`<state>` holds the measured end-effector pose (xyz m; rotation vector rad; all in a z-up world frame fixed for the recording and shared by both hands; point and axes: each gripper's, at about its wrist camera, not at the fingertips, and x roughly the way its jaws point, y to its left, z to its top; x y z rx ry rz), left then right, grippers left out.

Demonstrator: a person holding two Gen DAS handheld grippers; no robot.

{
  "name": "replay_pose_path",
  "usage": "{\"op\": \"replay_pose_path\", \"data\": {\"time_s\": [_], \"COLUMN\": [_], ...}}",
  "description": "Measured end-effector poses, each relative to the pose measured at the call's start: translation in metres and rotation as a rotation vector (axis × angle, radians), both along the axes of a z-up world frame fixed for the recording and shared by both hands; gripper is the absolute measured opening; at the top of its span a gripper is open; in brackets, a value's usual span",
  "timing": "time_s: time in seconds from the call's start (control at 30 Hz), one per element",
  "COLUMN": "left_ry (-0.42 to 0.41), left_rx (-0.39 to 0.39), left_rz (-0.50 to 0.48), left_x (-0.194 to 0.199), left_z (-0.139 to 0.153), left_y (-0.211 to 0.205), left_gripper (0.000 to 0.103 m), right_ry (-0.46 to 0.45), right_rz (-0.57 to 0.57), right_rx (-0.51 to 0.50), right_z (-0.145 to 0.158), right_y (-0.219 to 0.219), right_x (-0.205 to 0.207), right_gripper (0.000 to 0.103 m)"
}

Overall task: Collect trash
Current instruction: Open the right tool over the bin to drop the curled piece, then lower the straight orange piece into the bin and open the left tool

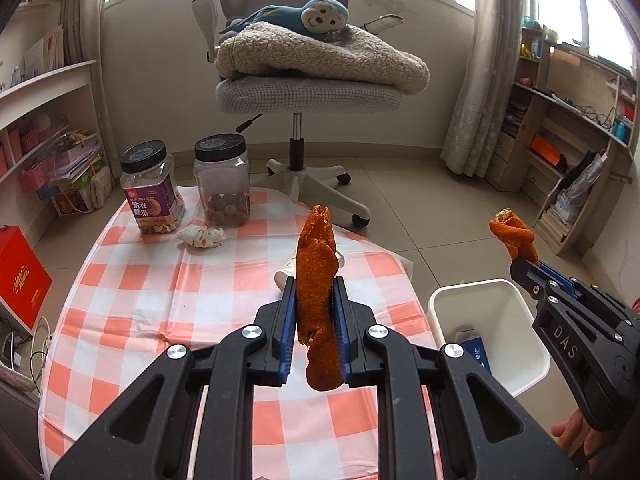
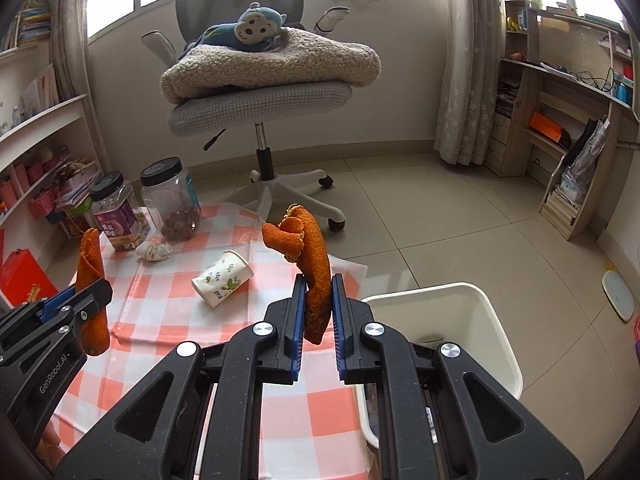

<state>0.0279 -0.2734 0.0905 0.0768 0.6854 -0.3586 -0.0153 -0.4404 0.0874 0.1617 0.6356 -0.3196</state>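
My left gripper is shut on a long orange peel, held upright above the checkered table. It also shows in the right wrist view. My right gripper is shut on a second curled orange peel, held near the table's right edge beside the white bin. That peel also shows in the left wrist view. A paper cup lies on its side on the table. A crumpled tissue lies near the jars.
Two black-lidded plastic jars stand at the table's far left. The bin sits on the floor right of the table and holds a blue item. An office chair with a blanket and plush stands behind. Shelves line both walls.
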Motion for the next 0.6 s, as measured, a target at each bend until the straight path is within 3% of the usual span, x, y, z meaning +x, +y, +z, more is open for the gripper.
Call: {"op": "replay_pose_path", "data": {"time_s": [0.3, 0.33, 0.4, 0.6], "left_ry": [0.012, 0.012, 0.014, 0.011], "left_rx": [0.007, 0.005, -0.002, -0.012], "left_rz": [-0.092, -0.102, -0.125, -0.205], "left_x": [-0.012, -0.014, -0.017, -0.029], "left_z": [-0.009, -0.009, -0.010, -0.011], "left_y": [-0.050, -0.056, -0.068, -0.108], "left_gripper": [0.018, 0.018, 0.018, 0.018], "right_ry": [0.018, 0.018, 0.014, -0.012], "right_rz": [-0.175, -0.193, -0.241, -0.359], "right_rx": [0.003, 0.008, 0.014, 0.023], "right_z": [-0.005, -0.005, -0.006, -0.002], "right_y": [-0.065, -0.073, -0.087, -0.123], "right_x": [-0.017, -0.022, -0.031, -0.058], "right_gripper": [0.016, 0.020, 0.044, 0.062]}}
